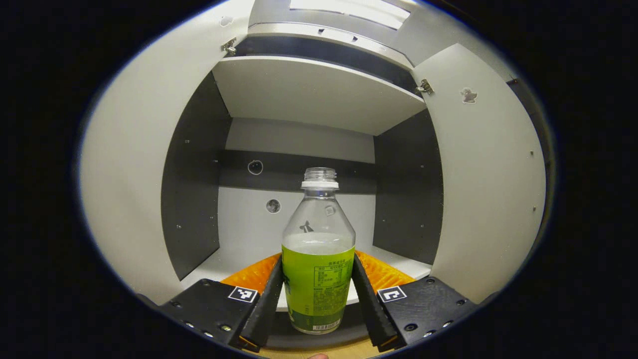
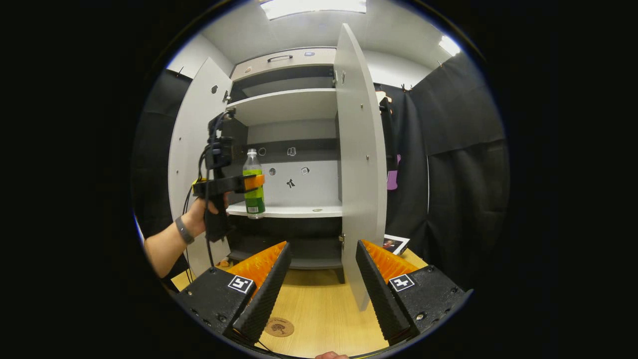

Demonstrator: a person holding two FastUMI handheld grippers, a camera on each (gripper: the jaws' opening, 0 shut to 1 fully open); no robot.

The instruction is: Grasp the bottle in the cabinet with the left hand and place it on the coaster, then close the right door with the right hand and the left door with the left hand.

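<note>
**Left gripper view: bottle gripped, nothing placed yet**

Right gripper view gives the widest look, so I start there with the cabinet [image 2: 286, 114]. Both of its doors stand wide open: the left door [image 2: 197, 149] swung out beside my forearm, the right door [image 2: 361, 164] edge-on toward my right claw. Neither is closed yet, so both door steps remain.

Next, the table [image 2: 324, 309], bare wood in front of the cabinet. On it, close to my right claw, lies the round coaster [image 2: 279, 327], with nothing standing on it.

My left claw [image 1: 318, 289] is clamped on the bottle [image 1: 319, 249], both fingers pressing its labelled sides. The bottle is upright and uncapped, with its base at about the front edge of the shelf [image 2: 299, 211]. I cannot tell whether it rests there or is lifted clear.

My right claw [image 2: 319, 289] hangs with its fingers apart, holding nothing, low over the table.

As I judge it, the grasp is made. Carrying the bottle out and down to the coaster comes next, then the right door, then the left.
</note>
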